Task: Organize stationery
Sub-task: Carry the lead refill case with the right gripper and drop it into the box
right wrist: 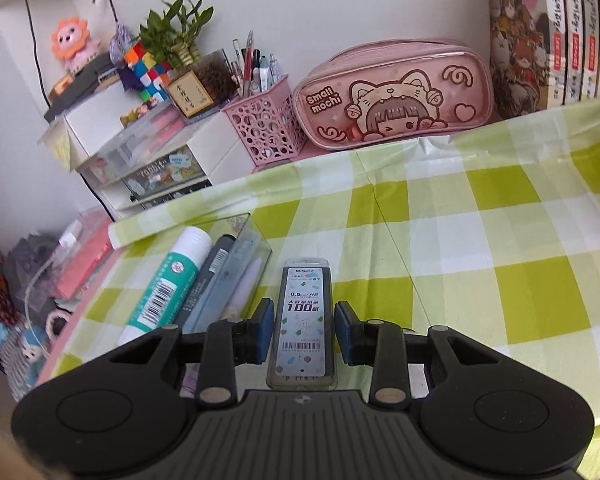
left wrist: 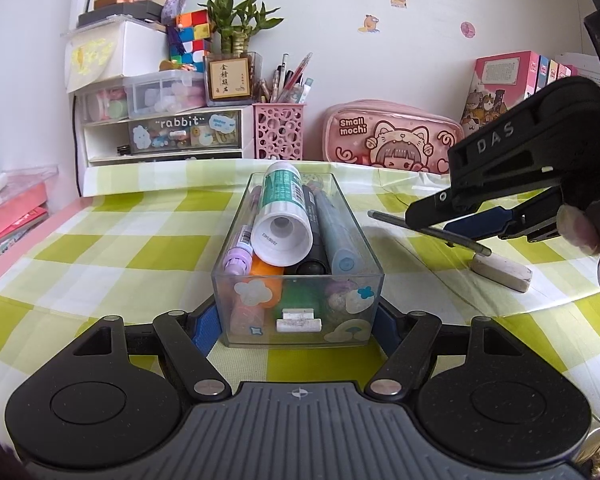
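Note:
A clear plastic box (left wrist: 296, 277) stands on the green checked tablecloth, and my left gripper (left wrist: 298, 328) is shut on its near end, with a blue pad on each side wall. Inside lie a green-and-white glue stick (left wrist: 284, 208), a purple marker (left wrist: 240, 252) and several grey and black markers. My right gripper (right wrist: 304, 332) is shut on a clear pencil-lead case (right wrist: 304, 300), held above the cloth just right of the box (right wrist: 256, 236). In the left wrist view the right gripper (left wrist: 452, 220) hovers over a dark pen (left wrist: 428, 232) that leans on a white eraser (left wrist: 502, 272).
Along the back wall stand a pink pen holder (left wrist: 278, 132), a pink "Small mochi" pencil case (left wrist: 392, 140), a white drawer unit (left wrist: 164, 132) and a row of books (left wrist: 504, 76). Red books (left wrist: 8, 216) lie off the table's left edge.

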